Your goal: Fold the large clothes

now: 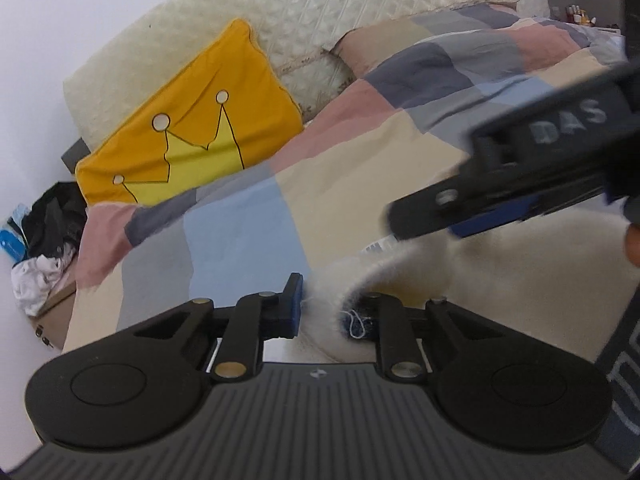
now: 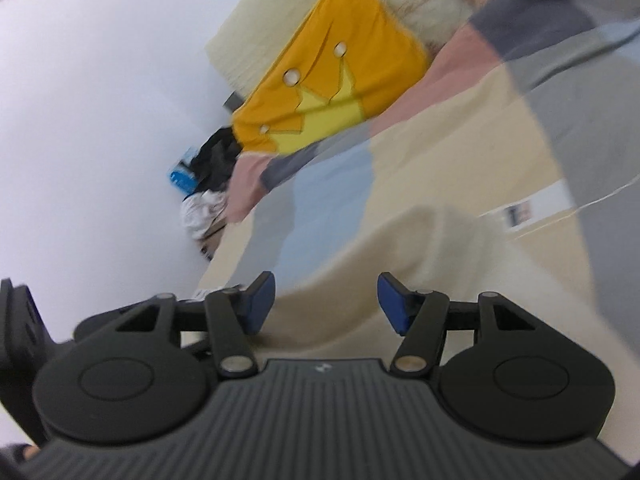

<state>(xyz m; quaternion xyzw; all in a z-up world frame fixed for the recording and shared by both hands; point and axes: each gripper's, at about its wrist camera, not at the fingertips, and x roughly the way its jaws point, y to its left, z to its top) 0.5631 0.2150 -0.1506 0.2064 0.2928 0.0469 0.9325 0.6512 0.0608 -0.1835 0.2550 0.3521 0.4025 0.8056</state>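
A cream fluffy garment lies on the bed's patchwork duvet. In the left wrist view my left gripper is shut on a raised edge of it: the fuzzy fabric fills the narrow gap and hides the right pad. My right gripper hovers just above the garment, to the right. In the right wrist view the right gripper stands open, with a hump of the cream garment between and beyond its blue pads, which do not press on it.
A yellow cushion with a crown leans on a cream quilted headboard. A pile of dark and white clothes sits beside the bed at the left, near the white wall. A white label lies on the duvet.
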